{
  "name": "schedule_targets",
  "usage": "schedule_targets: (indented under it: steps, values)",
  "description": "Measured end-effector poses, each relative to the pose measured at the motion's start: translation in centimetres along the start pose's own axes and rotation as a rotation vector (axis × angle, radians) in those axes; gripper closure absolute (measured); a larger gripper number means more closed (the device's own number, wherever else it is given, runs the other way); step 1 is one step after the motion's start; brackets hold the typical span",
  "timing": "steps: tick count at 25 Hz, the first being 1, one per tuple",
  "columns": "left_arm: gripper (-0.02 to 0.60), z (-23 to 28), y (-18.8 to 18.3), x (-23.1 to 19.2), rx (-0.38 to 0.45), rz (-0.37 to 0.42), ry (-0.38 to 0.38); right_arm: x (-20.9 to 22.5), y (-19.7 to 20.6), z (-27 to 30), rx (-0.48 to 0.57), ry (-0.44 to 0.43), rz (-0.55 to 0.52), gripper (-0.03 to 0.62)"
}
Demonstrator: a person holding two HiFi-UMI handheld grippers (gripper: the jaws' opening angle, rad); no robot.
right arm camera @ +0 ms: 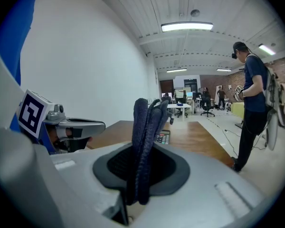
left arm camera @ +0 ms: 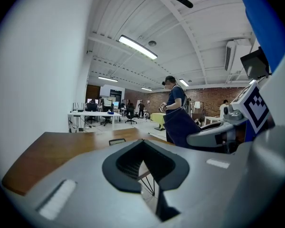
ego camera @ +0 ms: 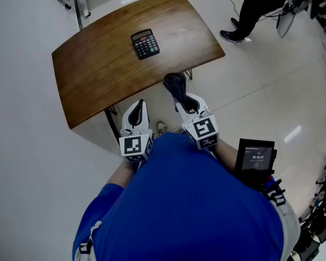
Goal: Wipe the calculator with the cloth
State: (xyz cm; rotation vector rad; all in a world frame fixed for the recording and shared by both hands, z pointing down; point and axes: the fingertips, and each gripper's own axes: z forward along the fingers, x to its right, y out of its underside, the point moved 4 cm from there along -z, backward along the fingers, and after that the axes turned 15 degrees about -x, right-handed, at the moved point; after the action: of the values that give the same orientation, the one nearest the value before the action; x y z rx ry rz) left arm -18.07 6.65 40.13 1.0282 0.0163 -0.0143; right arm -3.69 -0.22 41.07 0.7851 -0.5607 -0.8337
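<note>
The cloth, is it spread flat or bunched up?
Bunched up: the cloth stands in narrow upright folds, clamped in the right gripper.

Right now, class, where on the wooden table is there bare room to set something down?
The wooden table is bare left of the black calculator and in the strip nearer than it. Crowded at the near edge, where the right gripper holds the dark cloth.

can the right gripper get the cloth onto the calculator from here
Probably yes: the right gripper, shut on the cloth, hangs at the near edge of the table, and bare wood lies between it and the calculator.
</note>
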Motion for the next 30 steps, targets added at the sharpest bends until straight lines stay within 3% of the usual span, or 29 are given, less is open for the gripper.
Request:
schedule_targets:
  steps: [6,25,30]
  values:
    - [0.574,0.7,-2.0,-1.7,-0.008,0.013,0.035,0.2,-2.9,1.0,0.002,0.028,0.016,0.522]
    - [0.574,0.3,2.8,1.1,-0.057,-0.008,0.038,1.0,2.2,0.2,-0.038,0.036,-0.019,0.522]
    - [0.575,1.2,2.1,1.0,-0.092,0.024,0.059,1.5,1.7,0.5,-0.036,0.046,0.003,0.522]
